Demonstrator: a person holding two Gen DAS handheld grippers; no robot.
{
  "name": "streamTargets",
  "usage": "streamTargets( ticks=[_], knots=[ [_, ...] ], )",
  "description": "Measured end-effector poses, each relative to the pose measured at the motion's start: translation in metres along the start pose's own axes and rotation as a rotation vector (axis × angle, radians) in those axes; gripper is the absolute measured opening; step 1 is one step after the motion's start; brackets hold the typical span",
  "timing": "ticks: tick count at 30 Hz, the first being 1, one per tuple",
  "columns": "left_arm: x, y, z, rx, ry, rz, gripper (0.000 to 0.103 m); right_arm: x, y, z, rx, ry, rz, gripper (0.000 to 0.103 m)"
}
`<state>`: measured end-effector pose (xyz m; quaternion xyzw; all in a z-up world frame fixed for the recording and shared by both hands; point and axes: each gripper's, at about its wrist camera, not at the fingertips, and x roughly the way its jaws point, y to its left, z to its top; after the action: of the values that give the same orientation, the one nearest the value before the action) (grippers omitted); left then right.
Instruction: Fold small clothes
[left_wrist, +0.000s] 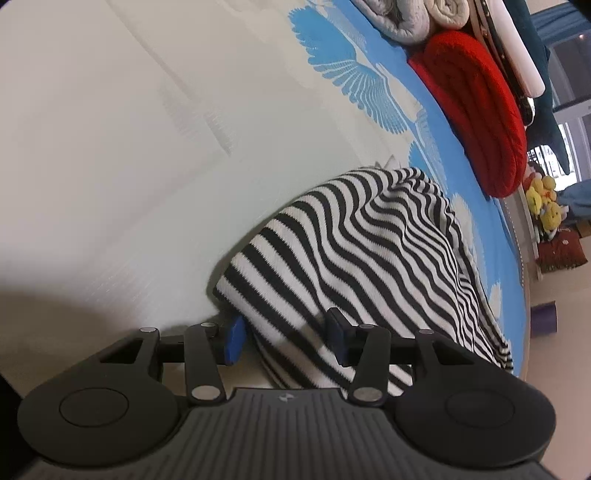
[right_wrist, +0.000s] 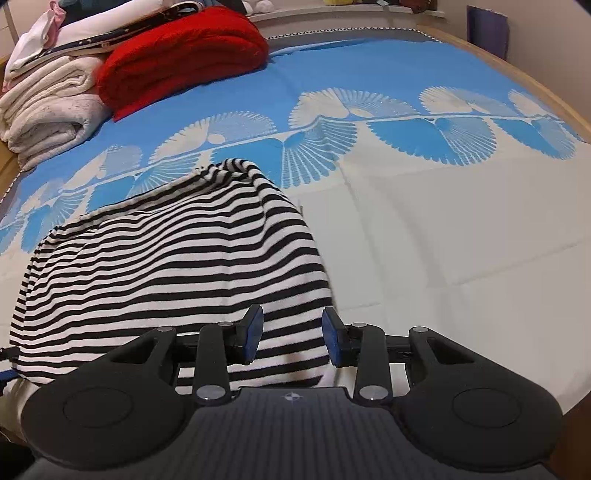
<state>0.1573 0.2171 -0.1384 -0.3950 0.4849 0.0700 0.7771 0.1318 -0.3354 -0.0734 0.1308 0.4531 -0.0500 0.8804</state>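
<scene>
Down at the bottom of each wrist view, both tongs stand spread over one striped garment (left_wrist: 369, 251). The left gripper (left_wrist: 286, 341) has its blue pads (left_wrist: 233, 341) apart with the near hem of the cloth lying between them, and neither pad looks to press on it; I judge it is placed to take that edge or has let it go. The right gripper (right_wrist: 291, 338) is likewise apart, striped cloth filling the gap, with daylight between fabric and pads, so nothing is pinched there either.

The garment is bunched in the lower middle of both frames, humped rather than flat, on the pale part of a bed cover (right_wrist: 424, 229) with a blue fan pattern, a wide clear place for smoothing it out. Folding looks barely begun.

A red blanket (right_wrist: 184, 48) and a stack of pale folded cloths (right_wrist: 48, 110) sit at the upper left of the right view, well apart from the work.
</scene>
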Motion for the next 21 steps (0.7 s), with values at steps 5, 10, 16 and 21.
streamTargets(
  ticks=[5, 10, 16, 21],
  knots=[
    [0.007, -0.012, 0.000, 0.031, -0.022, 0.019, 0.037, 0.002, -0.007, 0.000, 0.025, 0.002, -0.030, 0.037],
    [0.000, -0.026, -0.001, 0.187, -0.086, 0.053, 0.012, 0.004, -0.017, 0.003, 0.092, 0.002, -0.060, 0.037],
    [-0.036, -0.034, -0.003, 0.267, -0.179, 0.000, 0.009, 0.011, -0.019, 0.007, 0.168, 0.002, -0.080, 0.037],
    [-0.061, -0.020, 0.001, 0.247, -0.256, 0.064, 0.009, 0.019, -0.020, 0.012, 0.225, 0.001, -0.084, 0.037]
  ],
)
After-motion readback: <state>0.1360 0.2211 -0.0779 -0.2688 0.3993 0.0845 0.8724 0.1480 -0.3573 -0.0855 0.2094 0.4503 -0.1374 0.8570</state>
